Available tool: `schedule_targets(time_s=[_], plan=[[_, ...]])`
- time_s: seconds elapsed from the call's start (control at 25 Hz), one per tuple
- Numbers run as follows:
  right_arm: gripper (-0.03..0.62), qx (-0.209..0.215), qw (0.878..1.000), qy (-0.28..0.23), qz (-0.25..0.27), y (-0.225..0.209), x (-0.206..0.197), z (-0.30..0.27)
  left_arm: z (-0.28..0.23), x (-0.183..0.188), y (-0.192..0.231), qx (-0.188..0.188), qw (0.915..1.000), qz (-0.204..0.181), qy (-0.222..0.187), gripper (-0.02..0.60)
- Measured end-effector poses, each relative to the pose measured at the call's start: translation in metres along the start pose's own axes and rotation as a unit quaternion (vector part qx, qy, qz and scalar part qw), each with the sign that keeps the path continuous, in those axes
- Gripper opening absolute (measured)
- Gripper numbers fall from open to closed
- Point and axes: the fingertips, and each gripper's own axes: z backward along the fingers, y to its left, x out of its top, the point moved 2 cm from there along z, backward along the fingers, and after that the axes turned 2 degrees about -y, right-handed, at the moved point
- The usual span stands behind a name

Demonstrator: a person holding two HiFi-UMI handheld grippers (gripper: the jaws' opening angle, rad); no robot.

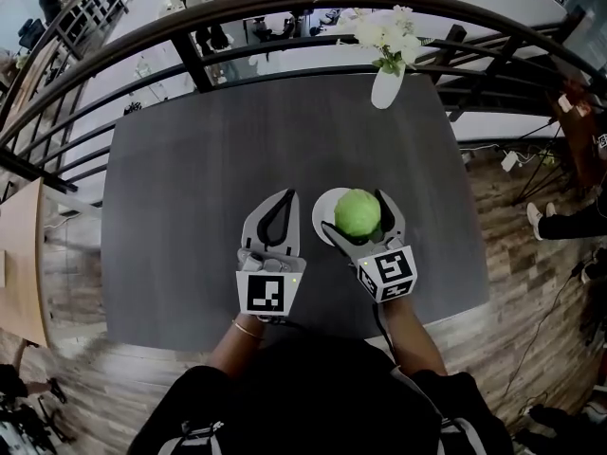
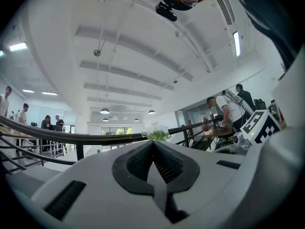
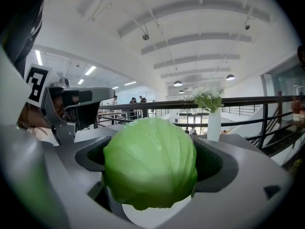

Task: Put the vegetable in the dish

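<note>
The right gripper (image 1: 357, 214) pinches the cabbage (image 3: 150, 168) over the dish (image 1: 325, 212) just beneath its jaws. This looks like the placing step; next, lower, spread the jaws, withdraw. Beside it, the left gripper (image 1: 283, 198) is pressed together, empty.

I log a dark grey counter (image 1: 190, 207) set against a curved black railing (image 1: 285, 12). Beyond the railing a pale lower level (image 1: 161, 74) shows desks and distant people. A white vase (image 1: 386, 88) of white flowers stands at the counter's far edge. The floor (image 1: 531, 282) around it is wood plank. A pale wooden table (image 1: 19, 254) sits at left. Overhead, the white beamed ceiling (image 2: 119, 56) carries pendant lamps (image 2: 105, 111) and a strip light (image 2: 237, 42).
</note>
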Motion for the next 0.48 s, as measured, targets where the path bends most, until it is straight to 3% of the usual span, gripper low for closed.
schedule_targets(time_s=[0.48], plan=[[0.517,-0.001,0.999,0.028,-0.021,-0.005,-0.028,-0.015,-0.004,-0.008,0.007,0.012,0.9998,0.011,0.011,0.005]])
